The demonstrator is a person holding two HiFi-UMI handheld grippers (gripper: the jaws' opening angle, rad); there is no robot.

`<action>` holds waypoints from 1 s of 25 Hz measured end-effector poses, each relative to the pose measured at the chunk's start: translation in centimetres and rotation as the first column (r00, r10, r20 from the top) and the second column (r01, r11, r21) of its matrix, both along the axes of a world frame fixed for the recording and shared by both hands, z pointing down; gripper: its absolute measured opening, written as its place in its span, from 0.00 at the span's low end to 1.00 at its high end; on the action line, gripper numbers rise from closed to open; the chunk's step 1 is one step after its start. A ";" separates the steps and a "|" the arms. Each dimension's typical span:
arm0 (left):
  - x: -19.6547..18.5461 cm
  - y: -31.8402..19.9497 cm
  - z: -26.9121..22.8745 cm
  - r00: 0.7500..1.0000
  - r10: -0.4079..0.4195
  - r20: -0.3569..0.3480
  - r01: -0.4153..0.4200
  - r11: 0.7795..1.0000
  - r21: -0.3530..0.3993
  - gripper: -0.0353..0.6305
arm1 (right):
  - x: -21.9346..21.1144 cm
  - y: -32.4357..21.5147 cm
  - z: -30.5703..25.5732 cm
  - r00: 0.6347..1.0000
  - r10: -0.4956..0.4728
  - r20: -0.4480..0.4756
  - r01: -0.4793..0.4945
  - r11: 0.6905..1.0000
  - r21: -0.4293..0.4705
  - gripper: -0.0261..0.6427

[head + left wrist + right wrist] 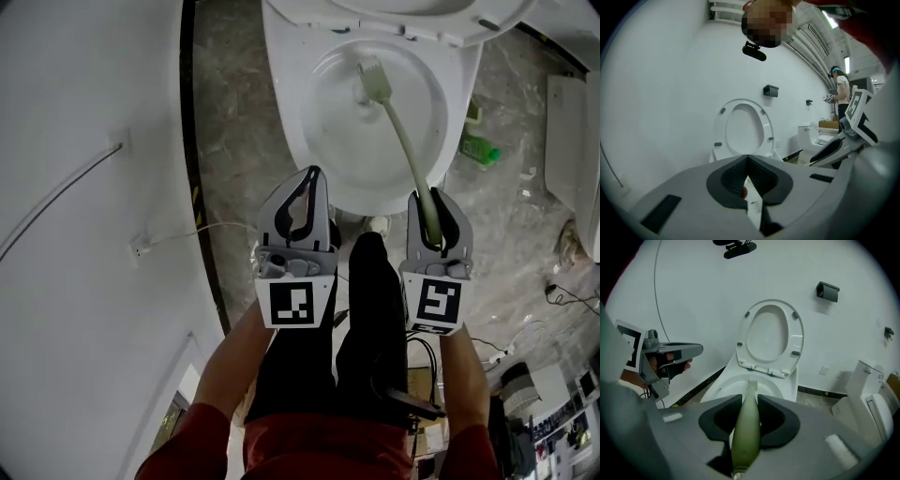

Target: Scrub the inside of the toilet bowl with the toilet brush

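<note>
Right gripper (429, 199) clamps the toilet brush (401, 127) handle; bristle head inside toilet bowl (328, 141) (left gripper (312, 176) closed, empty). Scrubbing judged in progress, incomplete.

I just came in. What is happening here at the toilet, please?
A person stands in front of a toilet bowl with a gripper in each hand. The right gripper is shut on the handle of a pale green toilet brush, and the brush's bristle head is down inside the bowl. The left gripper is shut with nothing in it and is held beside the right one, near the bowl's front edge. The seat is raised.
</note>
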State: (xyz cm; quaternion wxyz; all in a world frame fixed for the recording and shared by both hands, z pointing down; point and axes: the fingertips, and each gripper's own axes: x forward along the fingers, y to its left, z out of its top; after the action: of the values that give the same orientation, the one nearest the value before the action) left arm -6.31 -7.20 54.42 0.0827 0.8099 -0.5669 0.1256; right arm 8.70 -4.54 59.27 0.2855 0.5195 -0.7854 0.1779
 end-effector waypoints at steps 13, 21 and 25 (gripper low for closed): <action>1.5 0.7 5.3 0.999 0.025 -0.035 -0.027 0.997 -0.069 0.06 | 1.7 3.5 10.9 0.990 -0.069 -0.119 0.044 0.978 -0.203 0.21; 2.0 -0.1 6.1 0.998 0.064 -0.023 -0.066 0.994 -0.092 0.06 | 2.9 -0.8 11.9 0.912 -0.286 -0.293 0.248 0.955 -0.161 0.21; 2.2 -0.7 5.8 0.997 0.073 -0.021 -0.075 0.994 -0.080 0.06 | 3.2 -3.4 11.7 0.858 -0.373 -0.353 0.342 0.928 -0.149 0.21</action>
State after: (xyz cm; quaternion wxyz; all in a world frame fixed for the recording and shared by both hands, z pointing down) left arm -4.10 -7.92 60.25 0.1155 0.8274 -0.5303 0.1442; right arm 11.94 -7.97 70.98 0.4791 0.3768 -0.7911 0.0511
